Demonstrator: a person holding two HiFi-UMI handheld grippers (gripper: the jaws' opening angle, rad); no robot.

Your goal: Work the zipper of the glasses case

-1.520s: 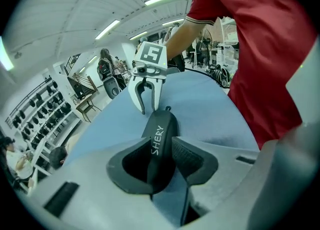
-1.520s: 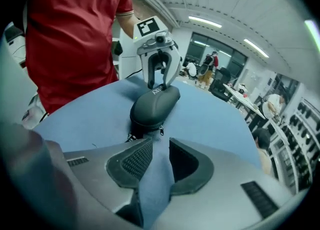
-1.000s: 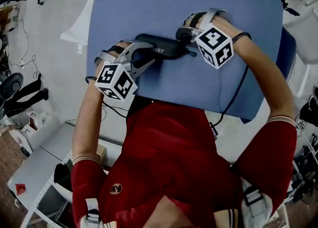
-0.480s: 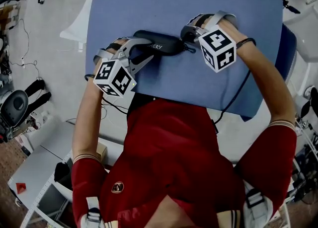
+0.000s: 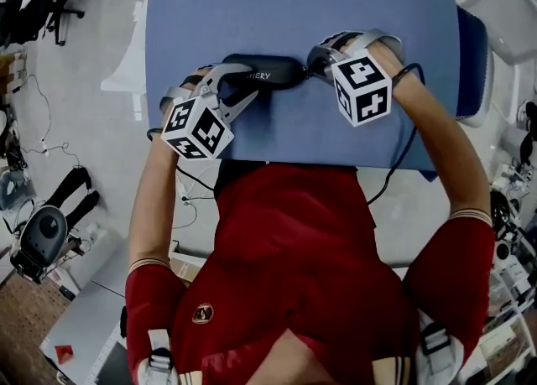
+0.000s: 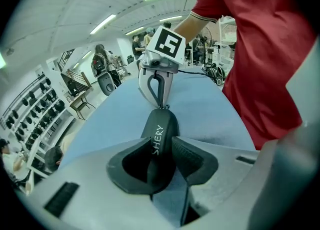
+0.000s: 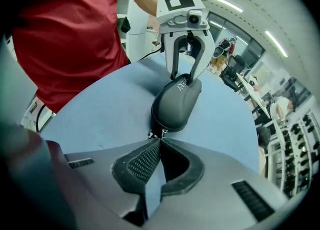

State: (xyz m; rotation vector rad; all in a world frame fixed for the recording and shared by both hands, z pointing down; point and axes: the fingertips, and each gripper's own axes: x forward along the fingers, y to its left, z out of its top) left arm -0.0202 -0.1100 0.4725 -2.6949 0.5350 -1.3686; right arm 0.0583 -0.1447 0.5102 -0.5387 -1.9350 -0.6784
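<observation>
Subject: glasses case (image 5: 267, 73), black, zip-around, is lying flat near the middle of the blue counter (image 5: 294, 6), just in front of the person. Long axis is running side to side in the head view, i.e. straight from one gripper to the other.

L gripper (image 6: 162, 149): jaws are standing wide and pressing on both flanks of the case's left end, lettering showing between the pads. It is acting as the anchor.

R gripper (image 7: 160, 141): jaws are closed, tips meeting right at the zipper pull (image 7: 157, 135) on the case's right end. Pull appears to be pinched between the tips, though it is small and partly covered, so grip quality is a judgement.

Key relation: the case is extending directly away from the R gripper toward the L gripper, and the R hand is the one at the slider. Zip track is running round the case edge from that end, so the coming pull probably needs to follow the rim, with the L gripper resisting drag.

Container check: the case is reading as shut along the seam visible in the right gripper view. Contents not visible, cannot confirm glasses inside.

Risk: pull tab slipping out of the tips.
</observation>
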